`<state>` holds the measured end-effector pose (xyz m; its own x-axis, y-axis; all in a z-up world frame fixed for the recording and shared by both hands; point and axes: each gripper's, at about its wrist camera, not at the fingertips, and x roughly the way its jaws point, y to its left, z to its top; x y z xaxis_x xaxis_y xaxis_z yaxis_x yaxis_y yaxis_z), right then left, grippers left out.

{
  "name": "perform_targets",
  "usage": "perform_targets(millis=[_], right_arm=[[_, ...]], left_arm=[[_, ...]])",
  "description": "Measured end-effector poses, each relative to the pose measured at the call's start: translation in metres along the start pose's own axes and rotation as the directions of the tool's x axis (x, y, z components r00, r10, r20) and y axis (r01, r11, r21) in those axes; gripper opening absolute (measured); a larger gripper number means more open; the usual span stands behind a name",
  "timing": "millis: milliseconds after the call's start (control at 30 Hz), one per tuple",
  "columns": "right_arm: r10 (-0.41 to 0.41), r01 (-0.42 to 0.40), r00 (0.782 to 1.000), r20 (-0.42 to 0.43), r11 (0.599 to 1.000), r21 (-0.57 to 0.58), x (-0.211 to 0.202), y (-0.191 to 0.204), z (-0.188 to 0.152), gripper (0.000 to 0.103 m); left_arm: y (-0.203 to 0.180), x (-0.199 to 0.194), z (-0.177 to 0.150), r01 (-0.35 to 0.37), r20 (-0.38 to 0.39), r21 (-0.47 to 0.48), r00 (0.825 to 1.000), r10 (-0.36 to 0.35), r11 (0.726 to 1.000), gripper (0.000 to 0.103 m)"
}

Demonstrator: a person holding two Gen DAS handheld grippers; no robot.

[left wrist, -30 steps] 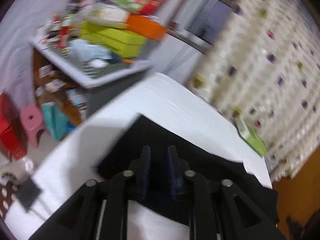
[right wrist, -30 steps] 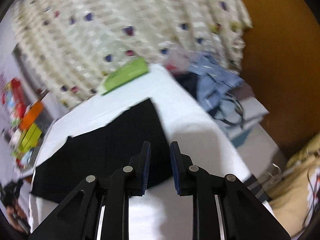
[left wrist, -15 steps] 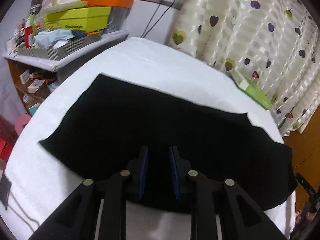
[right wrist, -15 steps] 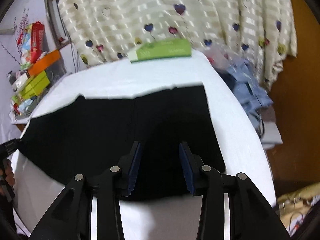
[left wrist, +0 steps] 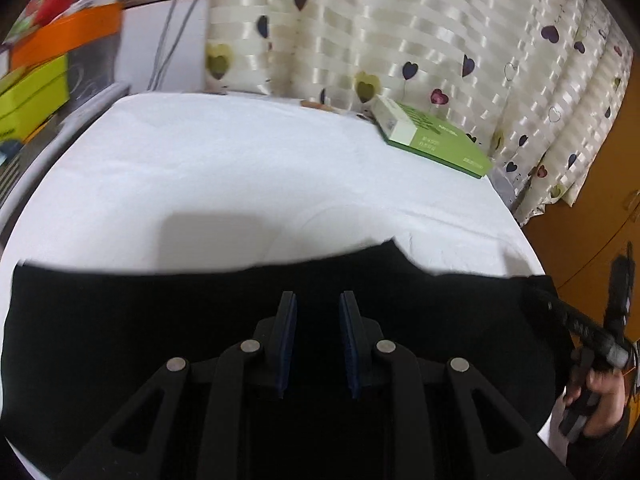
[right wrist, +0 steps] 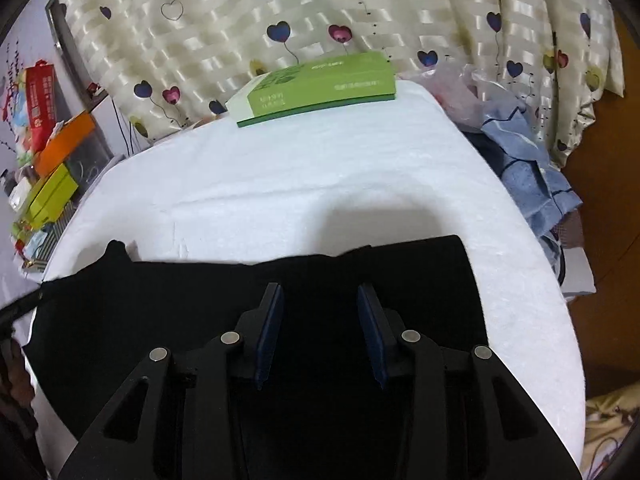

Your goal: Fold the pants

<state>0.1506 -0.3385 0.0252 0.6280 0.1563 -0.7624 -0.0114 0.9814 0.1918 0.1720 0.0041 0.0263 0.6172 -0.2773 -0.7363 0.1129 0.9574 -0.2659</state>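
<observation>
Fingers (left wrist: 288, 336) of our left gripper (left wrist: 318, 340) stand a narrow gap apart, with nothing between the blue pads; behind them we see only the black pants (left wrist: 120, 320). We cannot tell whether the tips touch the cloth or hang just above it. Our right gripper (right wrist: 320, 336) has its fingers (right wrist: 270, 332) spread wider, also empty, over the same pants (right wrist: 160, 304).

We see the pants lying flat along the near side of the worktop (left wrist: 240, 168), which is covered in white cloth. They run as a wide black band across both views. In the left view the far edge has a small notch near the middle; in the right view a squared end of the pants lies near the right edge of the worktop (right wrist: 320, 184).

At the far edge of the worktop a green box (left wrist: 434, 140) lies well apart from the pants, against a heart-print curtain (left wrist: 400, 32). In the right view the box (right wrist: 316, 88) sits at the same far edge, and blue clothes (right wrist: 528, 168) lie heaped just off the right side. At the right of the left view a hand (left wrist: 600, 404) grips the other gripper's handle.
</observation>
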Motion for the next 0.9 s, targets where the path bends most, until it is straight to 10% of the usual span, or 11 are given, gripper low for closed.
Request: perform_targets(millis=[267, 500, 900], right_arm=[[0.029, -0.029, 0.999, 0.038, 0.999, -0.02, -0.004, -0.004, -0.008, 0.039], [0.022, -0.021, 0.999, 0.043, 0.999, -0.031, -0.005, -0.003, -0.007, 0.039], [-0.141, 0.14, 0.987, 0.081, 0.99, 0.022, -0.045, -0.038, -0.026, 0.04]], left_arm=[[-0.041, 0.07, 0.024, 0.062, -0.162, 0.196, 0.986, -0.03, 0.979, 0.034], [-0.041, 0.087, 0.036, -0.127, -0.017, 0.266, 0.991, 0.136, 0.956, 0.042], [-0.022, 0.013, 0.022, -0.091, 0.072, 0.148, 0.994, 0.081, 0.985, 0.039]])
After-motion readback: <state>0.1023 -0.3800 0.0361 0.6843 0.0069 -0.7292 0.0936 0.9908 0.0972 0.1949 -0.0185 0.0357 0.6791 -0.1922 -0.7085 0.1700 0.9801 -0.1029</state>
